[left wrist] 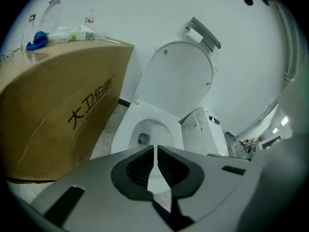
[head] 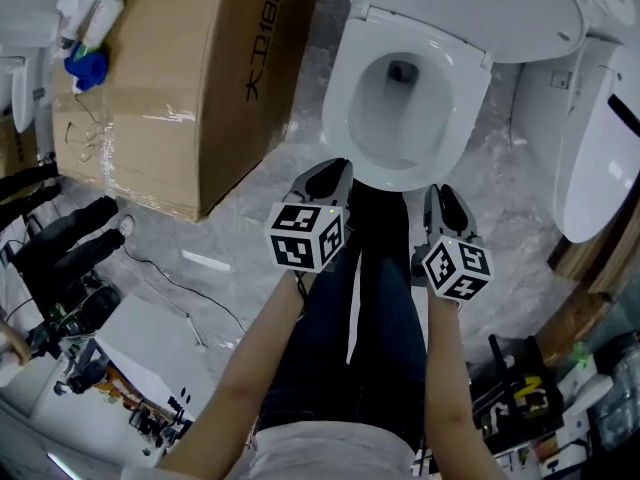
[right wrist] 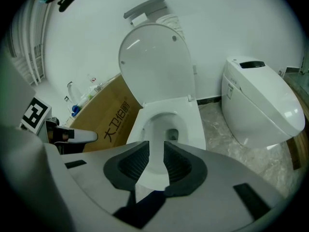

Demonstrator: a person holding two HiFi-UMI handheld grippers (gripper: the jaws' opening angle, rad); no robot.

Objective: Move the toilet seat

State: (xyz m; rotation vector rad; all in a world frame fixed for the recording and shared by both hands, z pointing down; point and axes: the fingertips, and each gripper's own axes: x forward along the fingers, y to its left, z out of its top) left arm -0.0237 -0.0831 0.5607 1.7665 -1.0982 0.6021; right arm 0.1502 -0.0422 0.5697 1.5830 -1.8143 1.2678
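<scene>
The white toilet stands ahead with its seat [head: 455, 108] lying flat on the bowl and its lid [head: 480, 8] raised against the wall. Both grippers hang side by side just short of the bowl's front rim, touching nothing. My left gripper [head: 335, 171] is shut and empty; in the left gripper view its jaws [left wrist: 155, 151] meet, with the seat [left wrist: 169, 122] and lid [left wrist: 178, 76] beyond. My right gripper [head: 441, 194] is open by a narrow gap, also empty; in the right gripper view [right wrist: 157, 149] the seat [right wrist: 192, 124] and lid [right wrist: 154, 66] lie ahead.
A large cardboard box [head: 180, 78] stands close on the toilet's left. A second white toilet [head: 600, 148] sits at the right. Tools and cables [head: 90, 308] clutter the floor at lower left, more gear [head: 530, 398] at lower right. The person's legs [head: 370, 308] are below the grippers.
</scene>
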